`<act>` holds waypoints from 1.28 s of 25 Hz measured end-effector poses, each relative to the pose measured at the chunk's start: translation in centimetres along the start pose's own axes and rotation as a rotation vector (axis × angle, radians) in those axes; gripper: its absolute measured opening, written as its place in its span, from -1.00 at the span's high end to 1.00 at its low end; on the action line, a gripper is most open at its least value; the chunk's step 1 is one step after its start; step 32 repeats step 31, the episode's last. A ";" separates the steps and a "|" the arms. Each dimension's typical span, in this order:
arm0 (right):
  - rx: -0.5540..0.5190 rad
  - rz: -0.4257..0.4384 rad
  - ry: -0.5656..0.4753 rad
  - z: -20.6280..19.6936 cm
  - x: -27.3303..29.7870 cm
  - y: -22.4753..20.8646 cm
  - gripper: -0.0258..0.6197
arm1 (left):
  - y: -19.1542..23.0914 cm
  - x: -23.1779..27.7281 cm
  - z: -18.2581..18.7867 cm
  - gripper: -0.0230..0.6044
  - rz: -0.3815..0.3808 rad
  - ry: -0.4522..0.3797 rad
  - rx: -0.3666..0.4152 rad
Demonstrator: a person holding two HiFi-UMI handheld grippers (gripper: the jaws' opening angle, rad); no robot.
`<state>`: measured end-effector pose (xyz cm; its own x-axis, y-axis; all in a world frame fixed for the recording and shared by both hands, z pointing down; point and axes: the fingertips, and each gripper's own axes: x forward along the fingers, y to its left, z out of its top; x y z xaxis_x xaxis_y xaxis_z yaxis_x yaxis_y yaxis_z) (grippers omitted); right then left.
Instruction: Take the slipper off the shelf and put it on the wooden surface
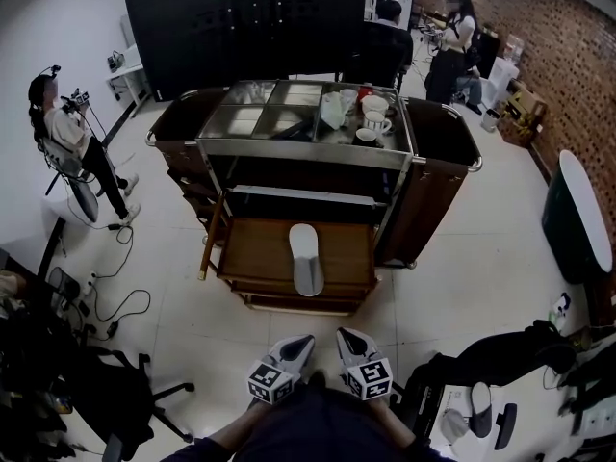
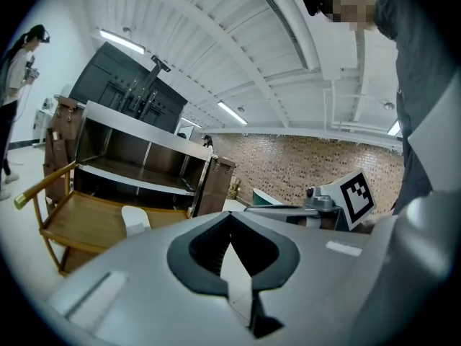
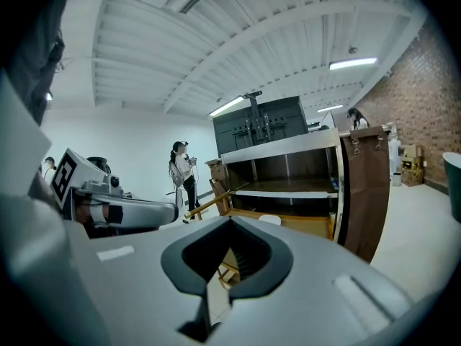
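A white slipper (image 1: 306, 258) lies lengthwise on the wooden surface (image 1: 255, 253) that juts out at the front of the service cart, below its metal shelf (image 1: 298, 196). Both grippers hang low by my body, well short of the cart. My left gripper (image 1: 302, 341) and my right gripper (image 1: 344, 336) point at the cart side by side, jaws together and empty. In the left gripper view the left gripper (image 2: 230, 216) is shut, with the slipper (image 2: 135, 218) far ahead on the wood (image 2: 83, 218). The right gripper (image 3: 230, 222) is shut too, and the slipper (image 3: 270, 220) shows small beyond it.
Cups and white cloths (image 1: 371, 118) crowd the cart's top tray. People stand at the left (image 1: 72, 138) and at the back (image 1: 452, 41). An office chair (image 1: 125, 393) and floor cables (image 1: 120, 301) sit at lower left. A dark rack with white slipper-like items (image 1: 476, 402) is at lower right.
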<state>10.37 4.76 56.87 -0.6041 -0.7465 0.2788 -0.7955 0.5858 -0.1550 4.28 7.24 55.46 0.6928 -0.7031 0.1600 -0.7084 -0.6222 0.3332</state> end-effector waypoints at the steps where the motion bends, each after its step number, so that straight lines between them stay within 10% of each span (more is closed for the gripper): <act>1: -0.011 -0.005 0.000 0.0 -0.2 0.1 0.92 | 0.0 0.0 0.1 0.88 0.003 0.001 -0.010; 32: -0.081 0.052 -0.029 2.0 2.1 1.9 0.92 | 2.6 -1.0 1.5 0.88 0.027 -0.035 0.025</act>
